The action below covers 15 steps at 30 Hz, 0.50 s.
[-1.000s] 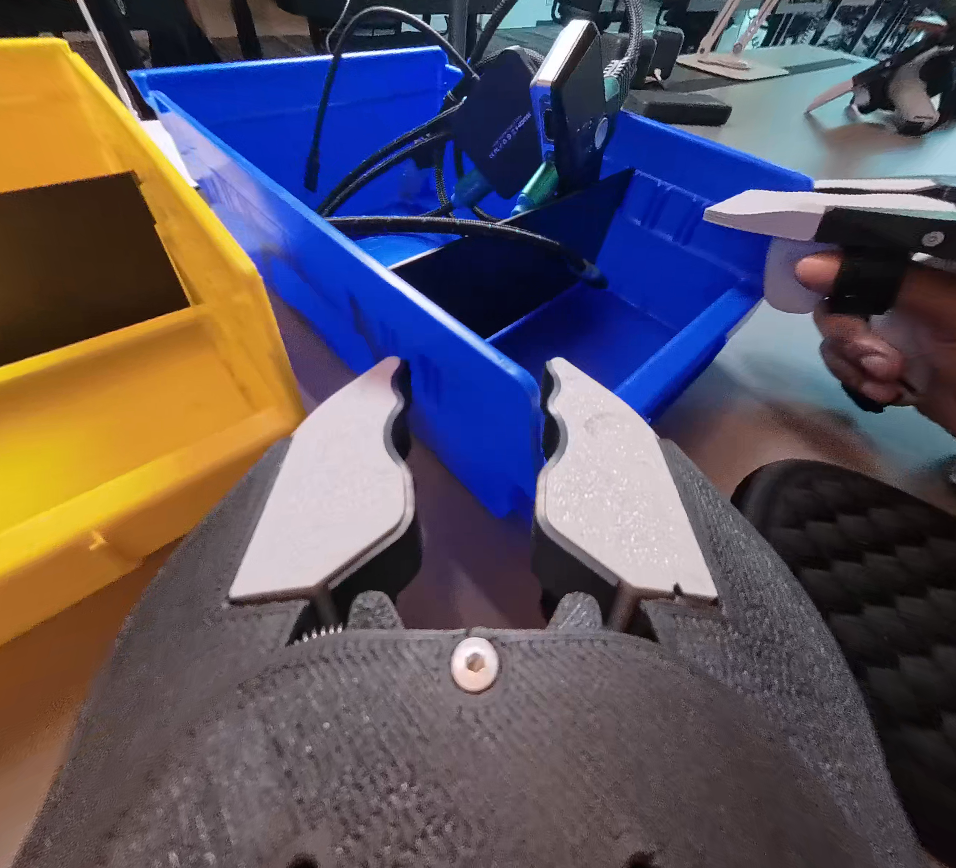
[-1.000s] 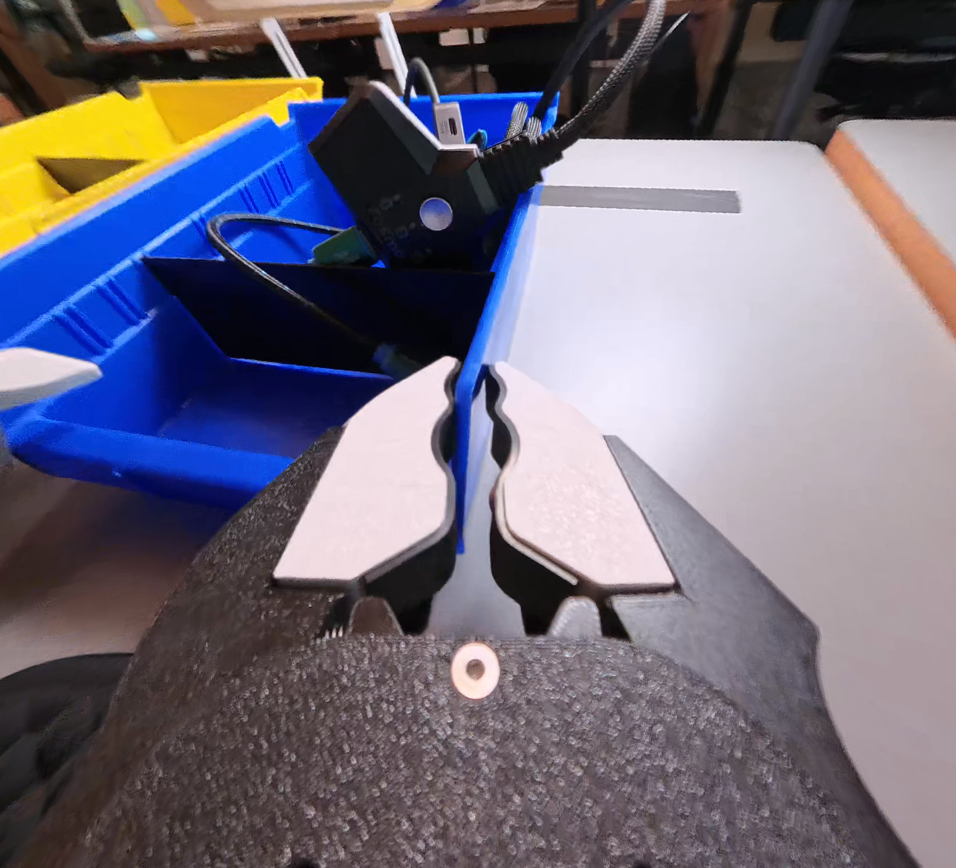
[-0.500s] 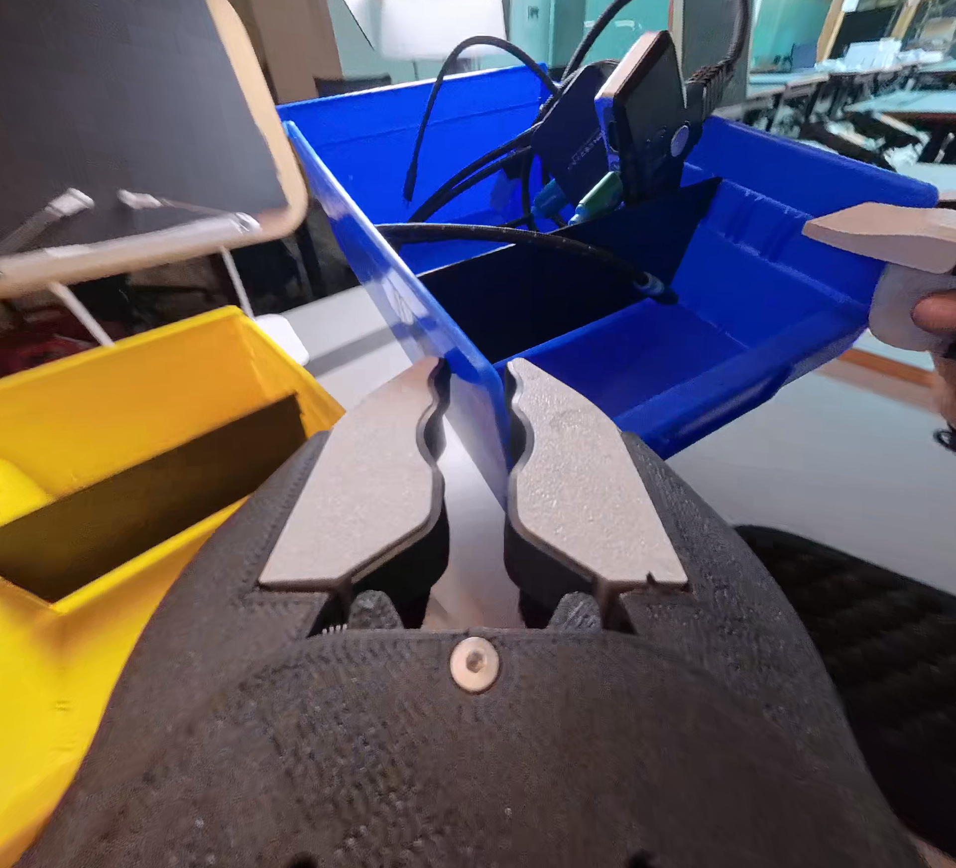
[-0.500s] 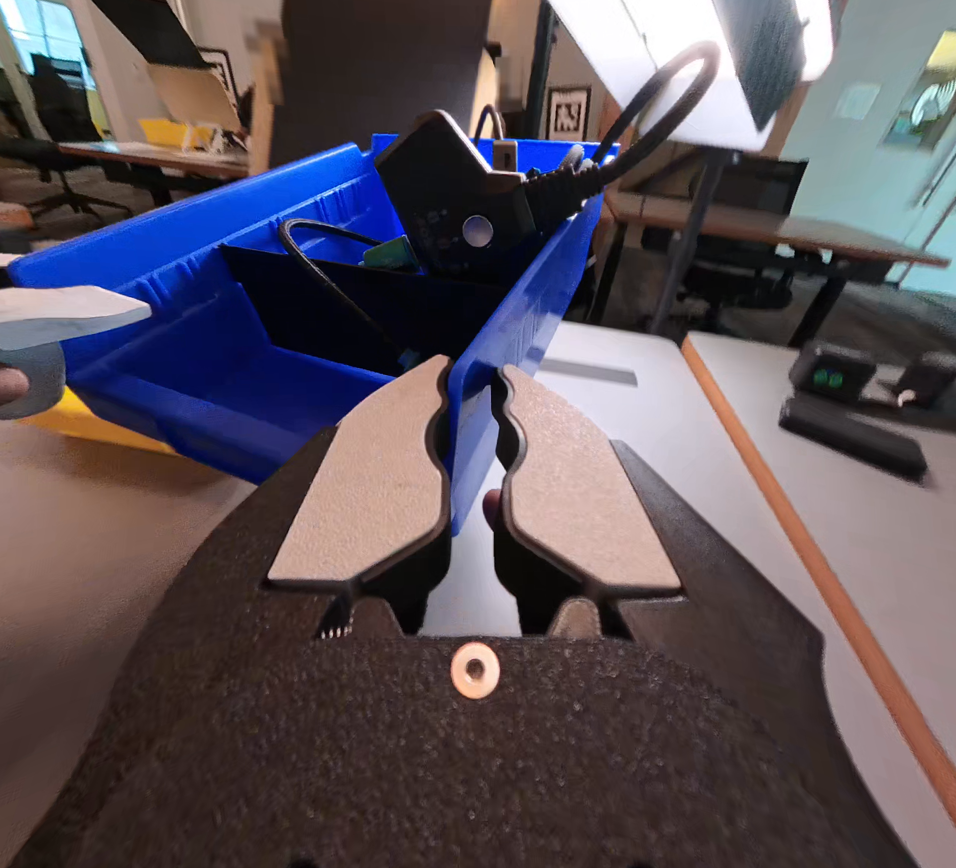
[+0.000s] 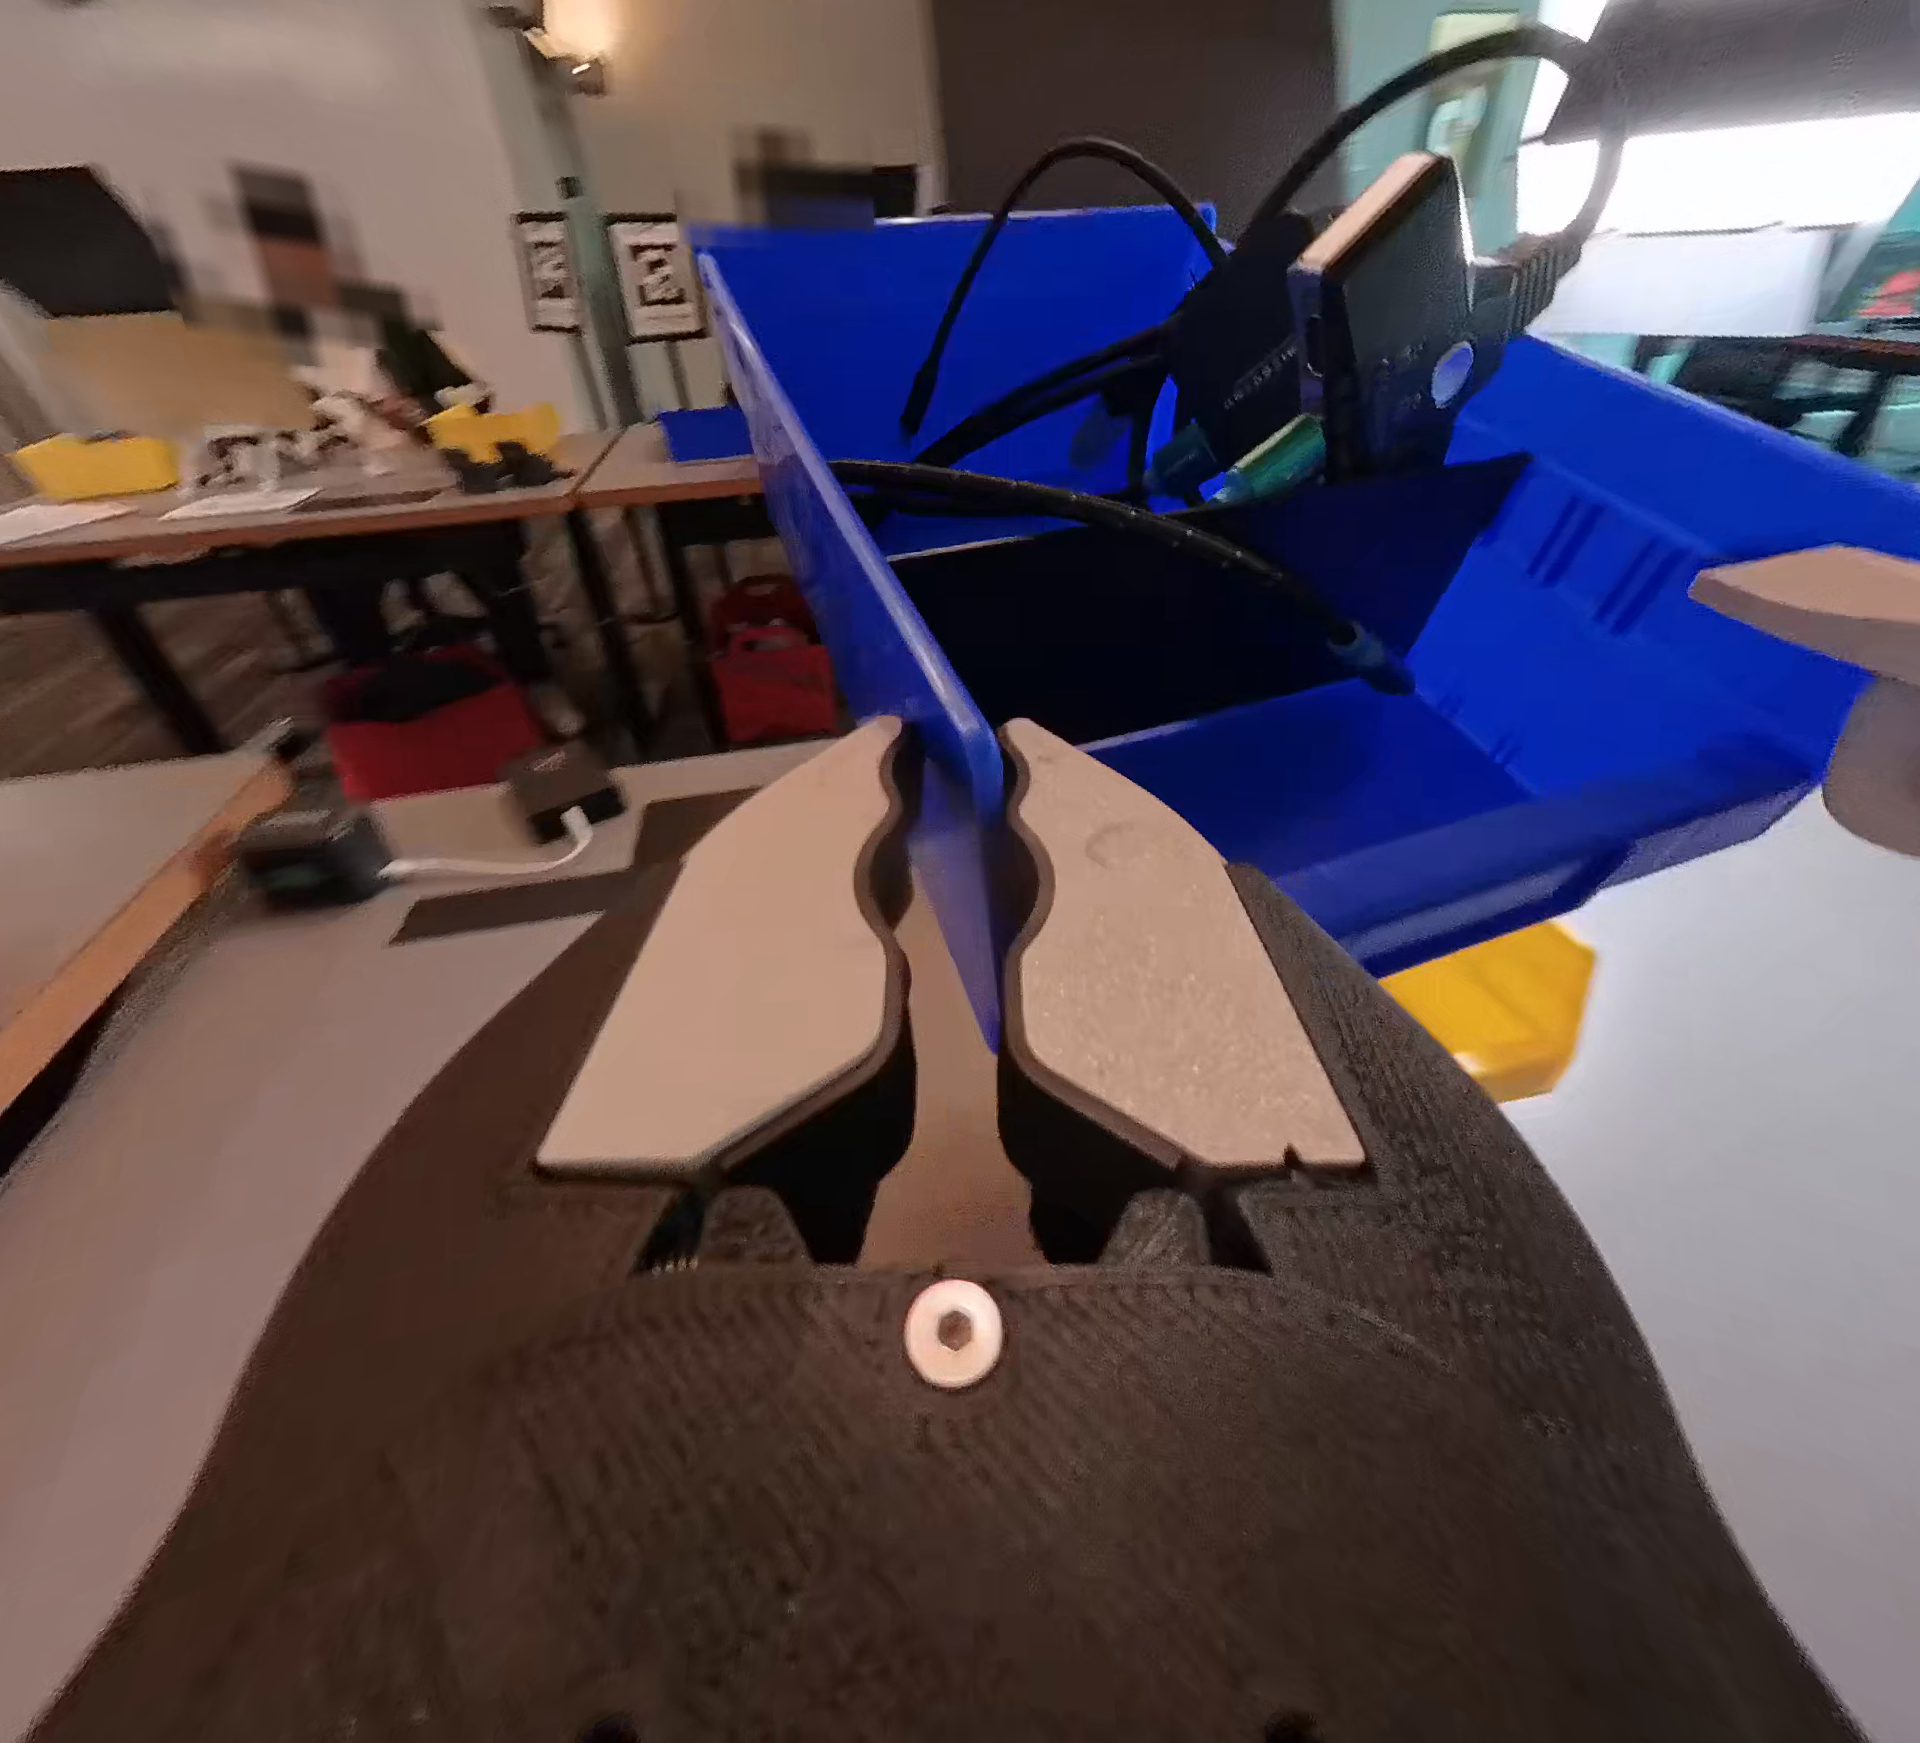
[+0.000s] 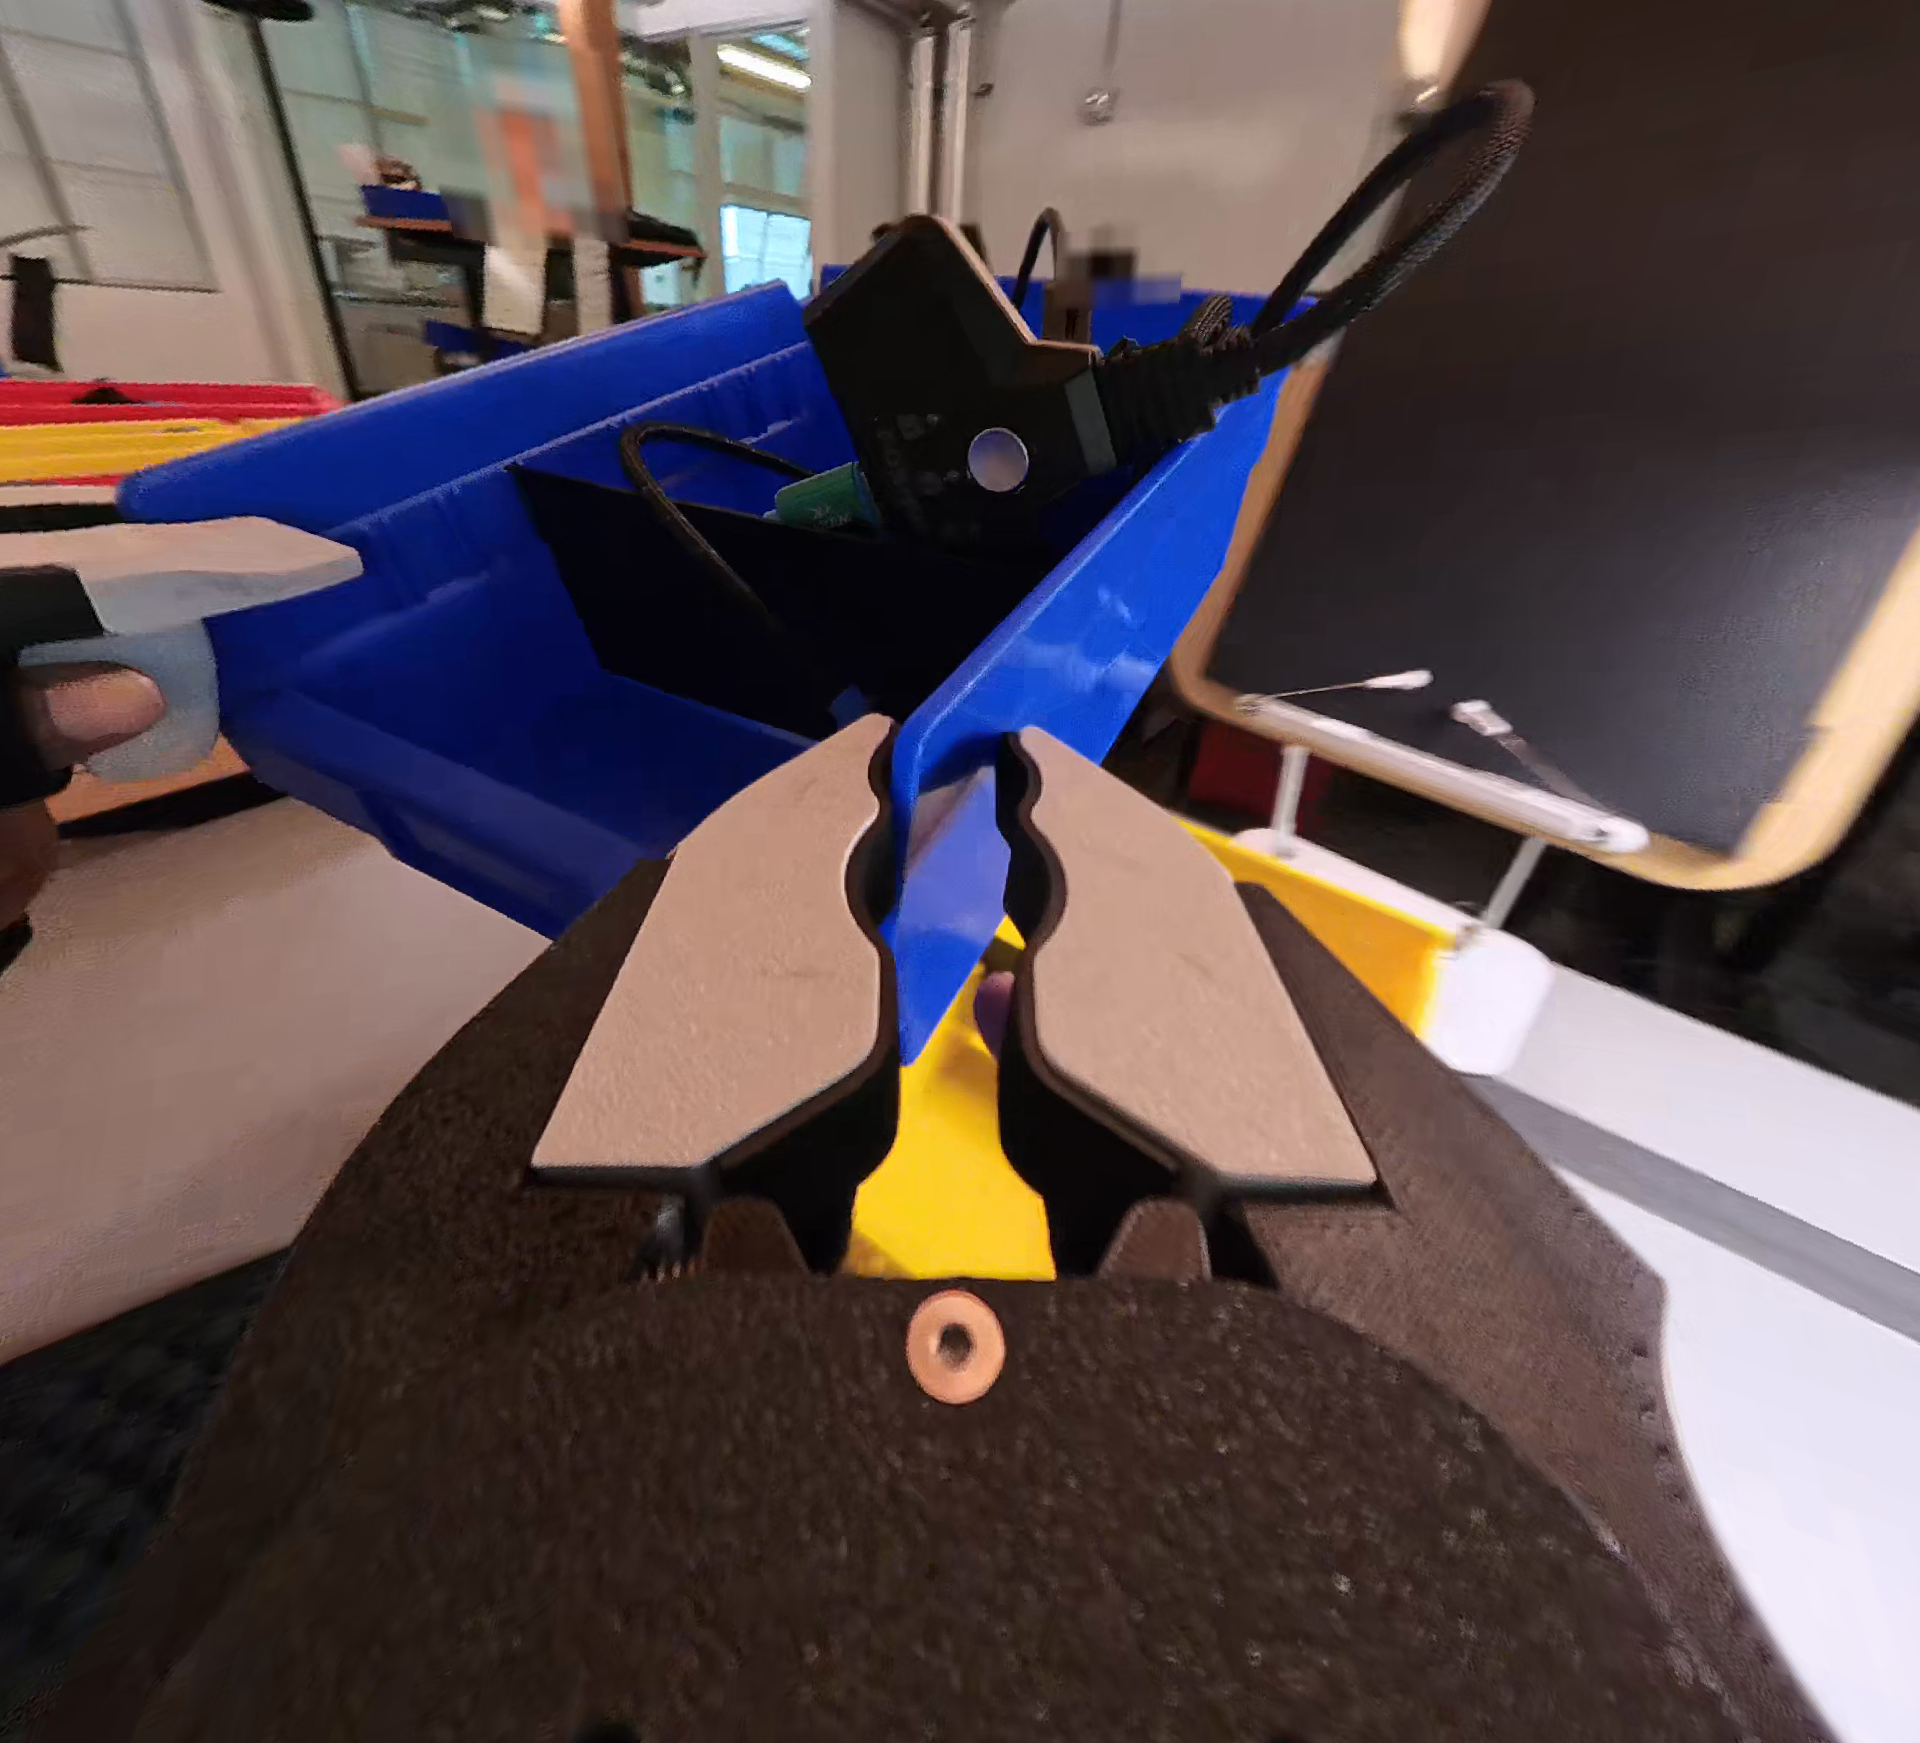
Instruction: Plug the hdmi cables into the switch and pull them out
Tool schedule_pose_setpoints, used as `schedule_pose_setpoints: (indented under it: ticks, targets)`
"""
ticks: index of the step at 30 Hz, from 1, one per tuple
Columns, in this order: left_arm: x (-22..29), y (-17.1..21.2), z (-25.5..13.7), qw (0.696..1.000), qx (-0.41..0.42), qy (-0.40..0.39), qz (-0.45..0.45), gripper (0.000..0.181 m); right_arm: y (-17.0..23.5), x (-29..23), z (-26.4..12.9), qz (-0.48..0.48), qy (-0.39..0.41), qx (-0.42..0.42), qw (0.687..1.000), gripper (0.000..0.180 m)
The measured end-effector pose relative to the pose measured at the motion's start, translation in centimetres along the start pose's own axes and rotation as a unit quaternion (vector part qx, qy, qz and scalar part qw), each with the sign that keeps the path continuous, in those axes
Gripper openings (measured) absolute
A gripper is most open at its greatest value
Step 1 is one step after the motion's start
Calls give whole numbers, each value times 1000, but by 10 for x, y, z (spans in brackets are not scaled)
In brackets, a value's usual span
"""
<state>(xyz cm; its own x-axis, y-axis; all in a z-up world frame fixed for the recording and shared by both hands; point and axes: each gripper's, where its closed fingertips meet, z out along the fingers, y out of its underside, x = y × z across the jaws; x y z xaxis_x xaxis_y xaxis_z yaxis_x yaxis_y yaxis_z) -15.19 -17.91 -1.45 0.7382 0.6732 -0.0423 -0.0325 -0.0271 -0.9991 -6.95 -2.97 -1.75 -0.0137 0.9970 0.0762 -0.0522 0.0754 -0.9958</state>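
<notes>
Both grippers hold a blue bin (image 5: 831, 540) in the air. My left gripper (image 5: 951, 737) is shut on its left wall. My right gripper (image 6: 948, 737) is shut on its right wall (image 6: 1070, 644). Inside the bin, behind a black divider (image 5: 1091, 633), a black HDMI switch (image 5: 1392, 322) leans upright with a braided cable (image 6: 1382, 239) plugged in. The switch also shows in the right wrist view (image 6: 956, 384). A second black box (image 5: 1247, 343) stands beside it. A loose black cable (image 5: 1143, 519) hangs over the divider. Green plugs (image 5: 1273, 457) sit below the switch.
A yellow bin (image 6: 1340, 924) lies under the blue bin, also in the left wrist view (image 5: 1486, 997). A black board on a stand (image 6: 1558, 446) is close on the right. Grey tables (image 5: 312, 1018) lie below. Each gripper's finger shows in the other's view (image 5: 1818, 602) (image 6: 187, 561).
My left gripper closed on the bin's left wall. Both grippers then raised the blue bin off the table; it now hangs over the yellow bin and the views look higher into the room.
</notes>
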Motion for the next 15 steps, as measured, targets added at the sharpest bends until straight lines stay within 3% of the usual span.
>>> schedule_pose_setpoints:
  ticks: [4, 8, 15]
  targets:
    - [-61, 48, -26, 997, -42, -56, -17, 10, 55, -57, 35, 27, -52, -35, 998, 18]
    - [-95, 112, -46, 992, -86, -78, -48, 8, 112, -98, 45, 33, -84, -76, 993, 19]
    - [-97, 197, -42, 987, -110, -50, -104, 8, 193, -104, 36, 13, -82, -156, 984, 20]
